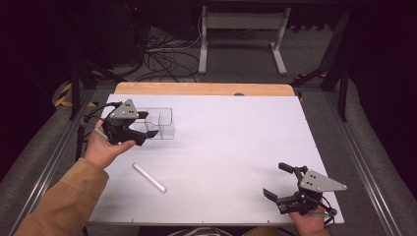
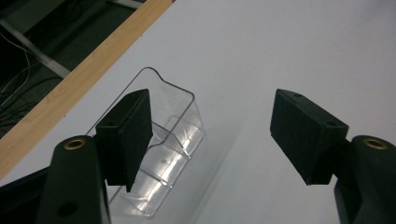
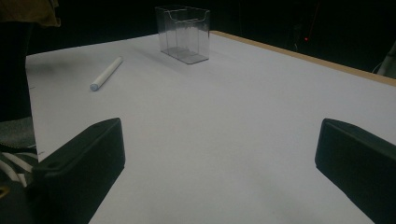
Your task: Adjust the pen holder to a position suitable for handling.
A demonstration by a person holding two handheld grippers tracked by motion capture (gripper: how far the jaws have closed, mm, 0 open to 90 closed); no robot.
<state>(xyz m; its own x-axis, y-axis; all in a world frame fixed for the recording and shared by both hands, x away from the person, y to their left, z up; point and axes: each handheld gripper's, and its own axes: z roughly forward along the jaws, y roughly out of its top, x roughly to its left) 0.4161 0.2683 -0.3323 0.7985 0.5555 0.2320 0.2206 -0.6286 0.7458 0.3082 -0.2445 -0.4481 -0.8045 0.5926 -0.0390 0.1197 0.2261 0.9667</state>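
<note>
A clear plastic box (image 1: 158,123) with inner dividers stands upright at the left of the white table (image 1: 231,137). My left gripper (image 1: 147,124) hovers over its near-left end, open; in the left gripper view the box (image 2: 170,140) lies below and behind the left jaw, nothing between the jaws. A white cylindrical stick (image 1: 149,177) lies flat on the table nearer the front left. My right gripper (image 1: 277,181) rests at the front right corner, open and empty. The right gripper view shows the stick (image 3: 106,73) and the box (image 3: 183,32) far off.
A wooden strip (image 1: 201,89) runs along the table's far edge. Beyond it on the floor are cables (image 1: 162,54) and a white table frame (image 1: 241,34). Metal rails (image 1: 359,162) flank the table on both sides.
</note>
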